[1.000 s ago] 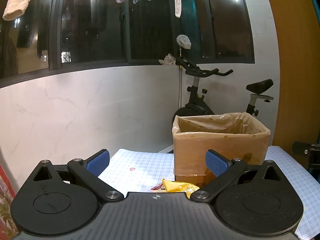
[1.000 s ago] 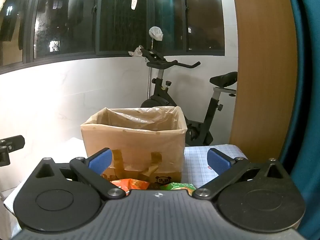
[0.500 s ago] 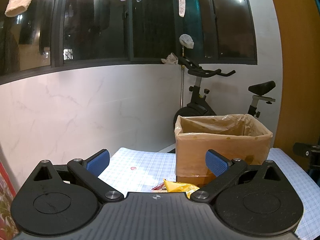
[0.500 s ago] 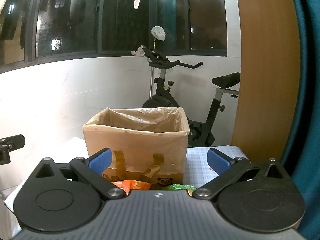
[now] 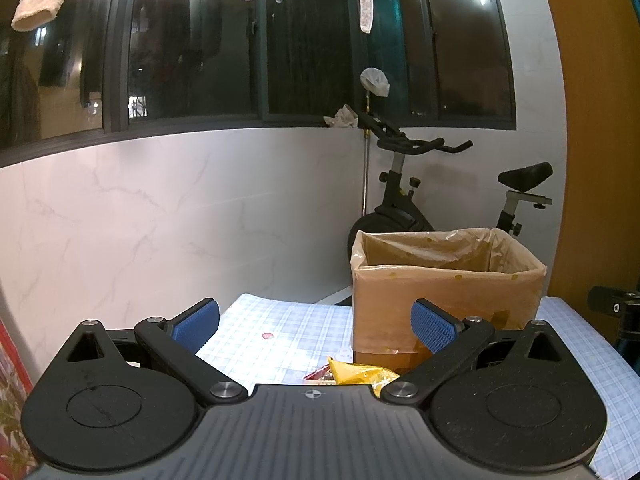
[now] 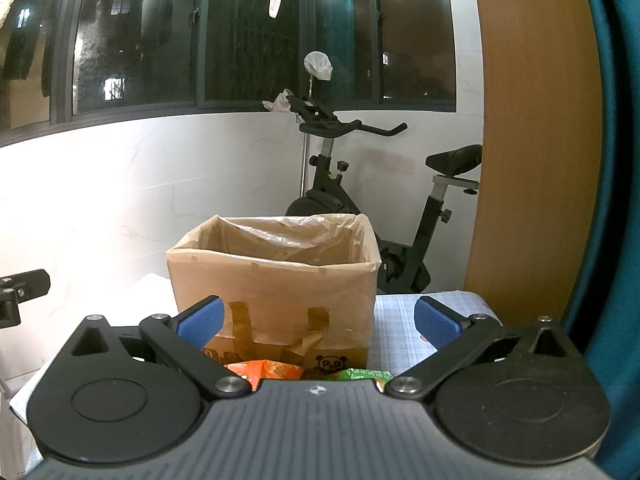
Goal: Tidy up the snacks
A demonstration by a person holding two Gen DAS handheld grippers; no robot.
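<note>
A cardboard box [image 5: 444, 300] lined with a clear plastic bag stands on the checked tablecloth [image 5: 280, 328]; it also shows in the right wrist view [image 6: 276, 300]. A yellow snack packet [image 5: 360, 374] and a red one [image 5: 318, 374] lie in front of the box, partly hidden by my left gripper body. An orange packet [image 6: 264, 370] and a green packet [image 6: 356, 374] lie before the box under my right gripper. My left gripper [image 5: 316, 326] is open and empty, above the table. My right gripper [image 6: 318, 322] is open and empty, facing the box.
An exercise bike [image 6: 360, 208] stands behind the table by the white wall. A wooden panel [image 6: 532, 140] rises at the right. A small red spot [image 5: 267, 336] sits on the cloth. The other gripper's edge [image 5: 616, 308] shows at the right.
Both views have tilted slightly downward and drawn a little nearer the box. Both grippers stay open and empty.
</note>
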